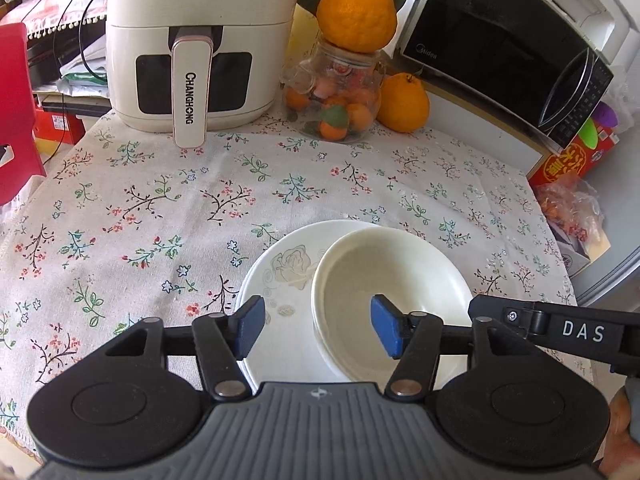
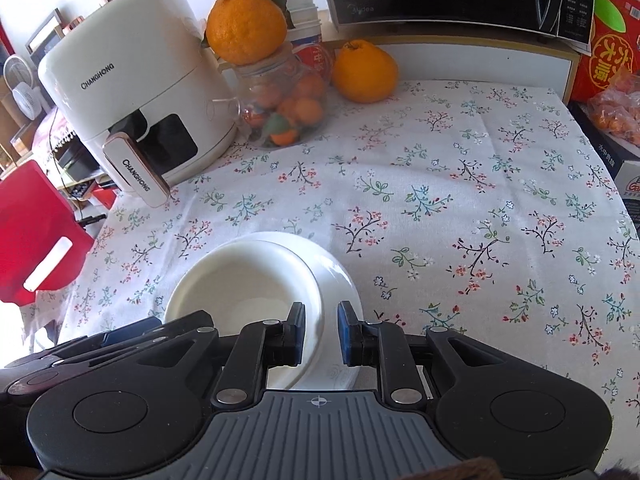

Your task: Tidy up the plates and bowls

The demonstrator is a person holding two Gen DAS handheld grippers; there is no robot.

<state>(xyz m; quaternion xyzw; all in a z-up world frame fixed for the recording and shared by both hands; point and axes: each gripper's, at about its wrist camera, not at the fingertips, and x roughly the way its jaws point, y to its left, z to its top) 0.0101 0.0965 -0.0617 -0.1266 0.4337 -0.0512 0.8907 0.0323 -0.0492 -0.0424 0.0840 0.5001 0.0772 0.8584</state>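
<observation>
A white bowl (image 1: 384, 272) rests tilted on a white plate (image 1: 280, 272) with a faint rose print, near the front of the flowered tablecloth (image 1: 160, 208). My left gripper (image 1: 318, 330) is open. Its blue pads stand either side of the bowl's left rim without touching it. A finger (image 1: 492, 312) of the right gripper reaches the bowl's right rim. In the right wrist view the right gripper (image 2: 322, 332) is shut on the rim of the bowl (image 2: 240, 280), with the plate (image 2: 340, 276) underneath. The left gripper's fingers (image 2: 132, 328) show at the lower left.
At the back of the table stand a white air fryer (image 1: 192, 60), a glass jar of small oranges (image 1: 340, 96) with a big orange (image 1: 354, 12) on top, another orange (image 1: 404, 102) and a black microwave (image 1: 500, 40). A red chair (image 1: 16, 120) stands left, a red box (image 1: 568, 160) right.
</observation>
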